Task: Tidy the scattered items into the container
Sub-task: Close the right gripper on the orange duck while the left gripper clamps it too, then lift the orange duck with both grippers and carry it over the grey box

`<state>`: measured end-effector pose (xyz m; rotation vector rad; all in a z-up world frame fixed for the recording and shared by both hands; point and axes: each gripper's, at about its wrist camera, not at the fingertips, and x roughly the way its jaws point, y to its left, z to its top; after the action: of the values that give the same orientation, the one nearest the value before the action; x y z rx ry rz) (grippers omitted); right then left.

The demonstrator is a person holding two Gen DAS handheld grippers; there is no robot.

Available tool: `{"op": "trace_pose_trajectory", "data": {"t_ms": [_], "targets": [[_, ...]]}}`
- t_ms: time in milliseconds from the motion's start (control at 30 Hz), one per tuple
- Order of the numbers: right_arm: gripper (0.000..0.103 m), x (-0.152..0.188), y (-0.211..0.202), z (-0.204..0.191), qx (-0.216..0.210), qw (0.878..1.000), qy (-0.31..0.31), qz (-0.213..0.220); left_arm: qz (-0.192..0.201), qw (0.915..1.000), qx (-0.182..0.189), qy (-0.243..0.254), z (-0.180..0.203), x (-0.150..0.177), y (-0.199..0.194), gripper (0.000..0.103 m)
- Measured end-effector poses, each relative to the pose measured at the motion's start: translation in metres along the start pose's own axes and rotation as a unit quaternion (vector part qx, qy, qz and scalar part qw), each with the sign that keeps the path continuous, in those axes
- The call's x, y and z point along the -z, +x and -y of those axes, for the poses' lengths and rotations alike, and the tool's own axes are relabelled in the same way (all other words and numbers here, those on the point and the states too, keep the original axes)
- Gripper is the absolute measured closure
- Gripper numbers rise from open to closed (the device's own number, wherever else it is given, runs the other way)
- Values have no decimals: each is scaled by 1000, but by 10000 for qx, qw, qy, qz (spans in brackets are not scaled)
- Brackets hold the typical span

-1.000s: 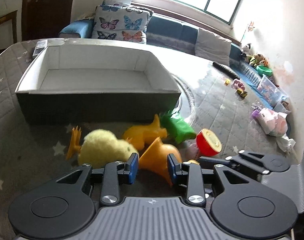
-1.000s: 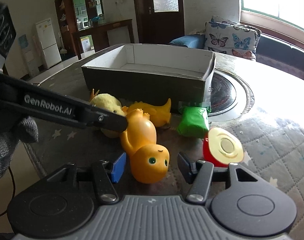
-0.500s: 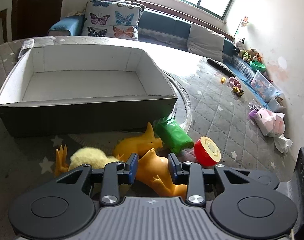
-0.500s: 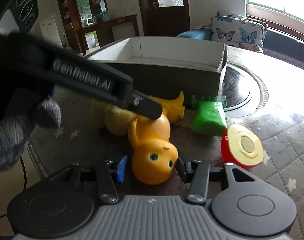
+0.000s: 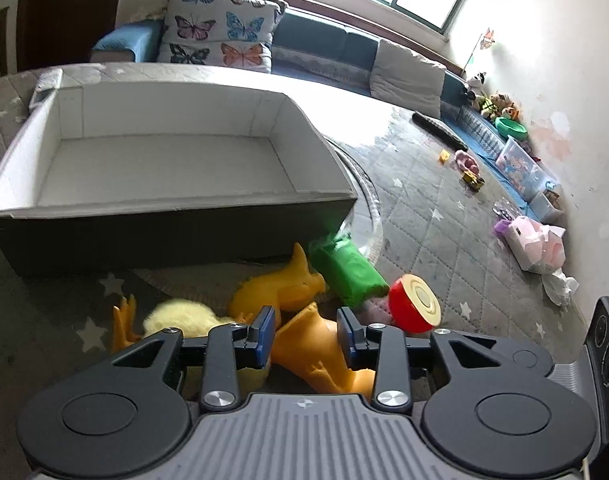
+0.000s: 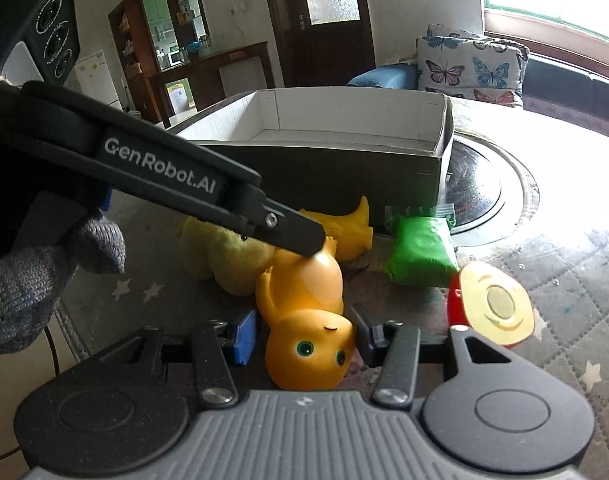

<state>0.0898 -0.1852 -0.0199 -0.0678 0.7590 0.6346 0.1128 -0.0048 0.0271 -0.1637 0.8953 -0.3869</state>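
Note:
An orange rubber doll (image 6: pixel 304 312) lies on the grey quilted table, head toward the right wrist camera. My right gripper (image 6: pixel 304 340) is open with a finger on each side of its head. My left gripper (image 5: pixel 306 334) is open around the doll's lower body (image 5: pixel 312 344); one of its fingers (image 6: pixel 296 236) rests on the doll in the right wrist view. The empty white-lined box (image 5: pixel 164 168) stands just behind. A yellow plush chick (image 5: pixel 176 316), an orange rubber toy (image 5: pixel 276 288), a green packet (image 5: pixel 348 268) and a red and yellow half-apple toy (image 5: pixel 414 308) lie around it.
A round glass hotplate (image 6: pixel 484 184) is set in the table right of the box. Small toys (image 5: pixel 468 168) and a pink bag (image 5: pixel 536 240) lie at the table's far right. A sofa with butterfly cushions (image 5: pixel 220 40) stands behind the table.
Both grippers have moved in on the orange doll; the left gripper came lower and forward over its body, and the right gripper's fingers now flank its head.

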Motion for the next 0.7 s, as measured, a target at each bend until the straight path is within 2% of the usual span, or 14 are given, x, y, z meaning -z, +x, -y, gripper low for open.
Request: {"op": "trace_pose_trajectory", "data": {"t_ms": [267,400,533,700], "targets": [[59,-2,-6,-1,-15,9999,125,80,-120,9996,264,-57,-3,1,3,68],[59,-4,-13,-2,66,9998,89,155,-83,9991,420,-50,-1,1,-1,74],[59,-8,-24,-2,91,9995,89,285,38,9985,534,-60,2,-1,-11,75],[59,-20,-40,-1,106,9982,68,581,382,9970,663,-78,6,-11,-29,75]]}}
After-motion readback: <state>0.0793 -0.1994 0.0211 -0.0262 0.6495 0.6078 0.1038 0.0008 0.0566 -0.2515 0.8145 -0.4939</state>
